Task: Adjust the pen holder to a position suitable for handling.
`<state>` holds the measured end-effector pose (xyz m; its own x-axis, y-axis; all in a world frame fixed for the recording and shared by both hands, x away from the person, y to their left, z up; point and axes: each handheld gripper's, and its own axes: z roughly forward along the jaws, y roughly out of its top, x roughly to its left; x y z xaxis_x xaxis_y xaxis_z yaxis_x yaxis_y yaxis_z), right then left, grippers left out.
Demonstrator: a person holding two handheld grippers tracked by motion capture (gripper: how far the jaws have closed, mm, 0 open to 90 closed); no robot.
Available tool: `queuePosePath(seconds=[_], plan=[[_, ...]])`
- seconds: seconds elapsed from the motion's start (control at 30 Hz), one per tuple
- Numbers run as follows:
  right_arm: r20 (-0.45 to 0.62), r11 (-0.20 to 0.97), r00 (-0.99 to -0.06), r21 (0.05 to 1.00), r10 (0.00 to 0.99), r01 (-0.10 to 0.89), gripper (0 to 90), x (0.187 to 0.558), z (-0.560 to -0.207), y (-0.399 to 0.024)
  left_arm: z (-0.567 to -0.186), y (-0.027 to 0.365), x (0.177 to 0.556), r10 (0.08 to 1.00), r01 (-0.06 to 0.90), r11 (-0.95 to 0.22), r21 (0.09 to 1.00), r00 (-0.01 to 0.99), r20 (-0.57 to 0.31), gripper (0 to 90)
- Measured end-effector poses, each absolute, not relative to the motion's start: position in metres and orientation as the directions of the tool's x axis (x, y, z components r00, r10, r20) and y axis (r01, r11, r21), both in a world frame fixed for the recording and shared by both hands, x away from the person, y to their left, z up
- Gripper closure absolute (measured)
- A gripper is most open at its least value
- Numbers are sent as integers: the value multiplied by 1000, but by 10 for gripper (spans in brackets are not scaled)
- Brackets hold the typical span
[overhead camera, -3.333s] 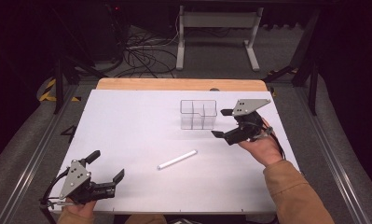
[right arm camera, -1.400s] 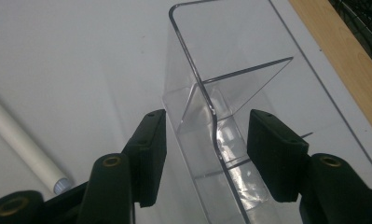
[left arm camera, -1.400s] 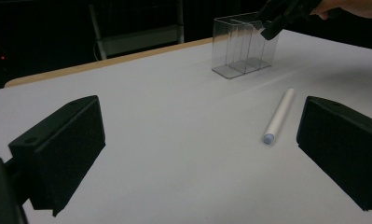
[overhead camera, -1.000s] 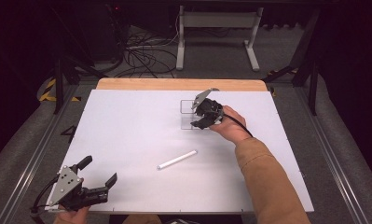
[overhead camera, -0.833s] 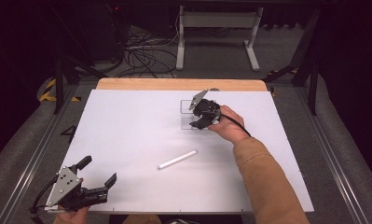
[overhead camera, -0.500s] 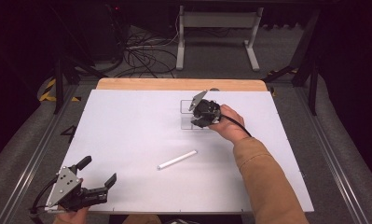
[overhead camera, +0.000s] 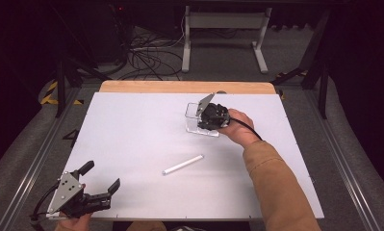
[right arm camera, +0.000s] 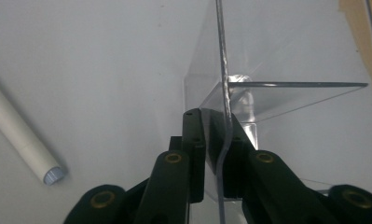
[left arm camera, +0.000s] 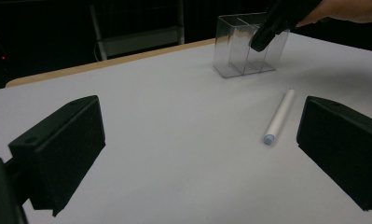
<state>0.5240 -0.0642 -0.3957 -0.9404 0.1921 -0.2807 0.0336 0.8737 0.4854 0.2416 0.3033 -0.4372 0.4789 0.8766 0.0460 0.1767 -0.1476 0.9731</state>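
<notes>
A clear plastic organizer [overhead camera: 199,120], right of centre in the high view, is clamped by one wall between the just-closed jaws of the right gripper [overhead camera: 210,119]. The left gripper [overhead camera: 99,191], lower left, is held wide open and empty. The thin wall already bends; a hard lift could crack it or let it slip.

Lab recording bay. White table [overhead camera: 132,144] centre frame on grey carpet; loose cables [overhead camera: 146,55] upper left. Black surroundings.
</notes>
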Motion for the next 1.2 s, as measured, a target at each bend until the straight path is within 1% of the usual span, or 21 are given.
queuePosePath(seconds=[0.07, 0.2, 0.37, 0.53, 0.77, 1.0, 1.2], plan=[[-283, 865, -938, 500, 201, 35, 875, 523, -392, -64, -437, 303, 241, 877, 177, -148, 973, 478, 46, 18], [-272, 837, -941, 546, 201, 21, 880, 517, -383, -63, -437, 303, 242, 876, 176, -146, 973, 480, 44, 18], [-280, 832, -948, 554, 152, -30, 880, 505, -371, -49, -438, 302, 242, 873, 179, -152, 972, 486, 47, 18], [-261, 823, -962, 561, 78, -85, 879, 491, -367, -28, -438, 302, 242, 872, 179, -152, 972, 487, 47, 18], [-206, 843, -978, 530, 20, -94, 878, 479, -372, 0, -438, 303, 243, 871, 179, -150, 972, 490, 44, 18], [-162, 860, -986, 499, -29, -107, 878, 476, -381, 16, -438, 302, 243, 868, 179, -151, 972, 495, 43, 18], [-136, 869, -990, 486, -31, -95, 876, 479, -387, 21, -438, 302, 243, 867, 179, -152, 972, 496, 44, 19]])
